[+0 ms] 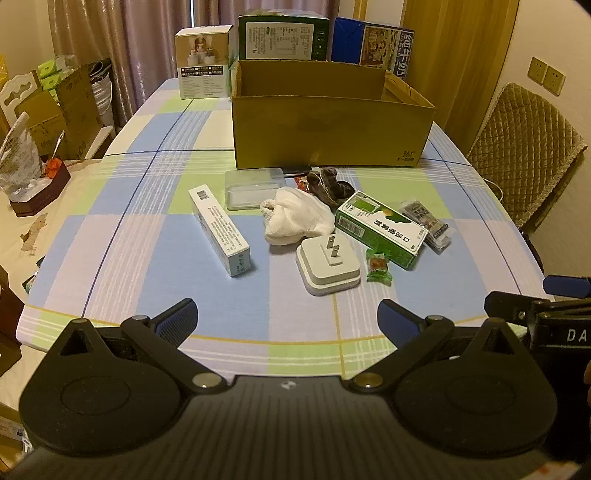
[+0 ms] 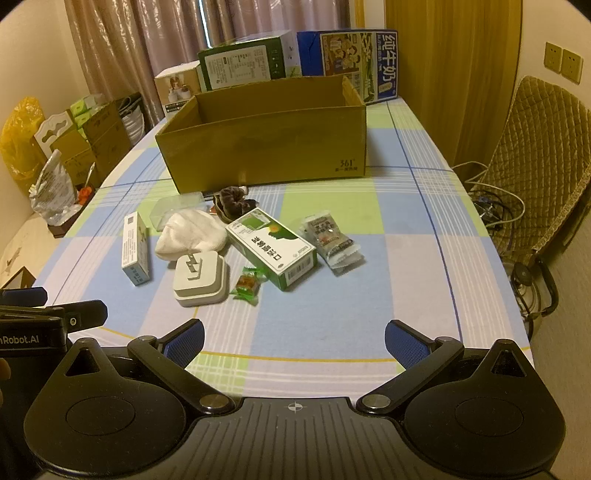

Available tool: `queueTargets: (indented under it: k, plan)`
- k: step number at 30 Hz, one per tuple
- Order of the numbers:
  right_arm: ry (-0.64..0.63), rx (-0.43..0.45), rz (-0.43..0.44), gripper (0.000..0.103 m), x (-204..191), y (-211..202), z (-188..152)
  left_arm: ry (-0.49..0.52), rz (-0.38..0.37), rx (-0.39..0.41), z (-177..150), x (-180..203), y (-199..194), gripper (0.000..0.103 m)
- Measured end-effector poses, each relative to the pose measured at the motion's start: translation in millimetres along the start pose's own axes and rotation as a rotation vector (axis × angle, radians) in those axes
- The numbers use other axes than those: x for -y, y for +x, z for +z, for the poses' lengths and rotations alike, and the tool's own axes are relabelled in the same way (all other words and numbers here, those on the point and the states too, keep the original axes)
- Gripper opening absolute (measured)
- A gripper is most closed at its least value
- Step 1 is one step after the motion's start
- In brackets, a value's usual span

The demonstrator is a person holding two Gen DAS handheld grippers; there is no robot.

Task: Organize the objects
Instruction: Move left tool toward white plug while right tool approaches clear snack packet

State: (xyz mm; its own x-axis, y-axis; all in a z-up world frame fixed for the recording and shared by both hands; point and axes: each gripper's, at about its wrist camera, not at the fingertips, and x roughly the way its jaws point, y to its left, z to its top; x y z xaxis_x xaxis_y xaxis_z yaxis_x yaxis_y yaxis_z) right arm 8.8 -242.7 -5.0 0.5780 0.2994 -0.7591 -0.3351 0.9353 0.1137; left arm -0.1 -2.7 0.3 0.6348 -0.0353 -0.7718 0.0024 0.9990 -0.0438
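Observation:
An open brown cardboard box point(image 1: 325, 129) point(image 2: 266, 147) stands mid-table. In front of it lie a long white carton point(image 1: 219, 230) point(image 2: 136, 249), a white cloth point(image 1: 295, 218) point(image 2: 192, 232), a white plug adapter point(image 1: 328, 264) point(image 2: 200, 278), a green-and-white carton point(image 1: 380, 229) point(image 2: 273, 247), a green-wrapped candy point(image 1: 377, 266) point(image 2: 246, 284), a clear snack packet point(image 1: 428, 223) point(image 2: 330, 238), a dark scrunchie point(image 1: 328, 184) point(image 2: 232, 205) and a clear plastic case point(image 1: 255, 186) point(image 2: 177, 206). My left gripper point(image 1: 286, 321) and right gripper point(image 2: 293, 341) hover open over the near table edge, holding nothing.
Boxes point(image 1: 282, 35) point(image 2: 347, 62) stand behind the cardboard box. A quilted chair point(image 1: 532, 147) point(image 2: 539, 166) is at the right, with cables point(image 2: 495, 206) near it. Cartons and a foil bag point(image 1: 18, 158) sit at the left. Checked tablecloth point(image 2: 332, 306) lies bare near the grippers.

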Motion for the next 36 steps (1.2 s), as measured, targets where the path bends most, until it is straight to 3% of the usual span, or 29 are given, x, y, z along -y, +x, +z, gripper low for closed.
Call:
queueTargets:
  k: [36]
  plan:
    - [0.014,-0.006,0.0,0.101,5.1,3.5,1.2,0.006,-0.014,-0.011,1.2,1.1,2.4,0.102]
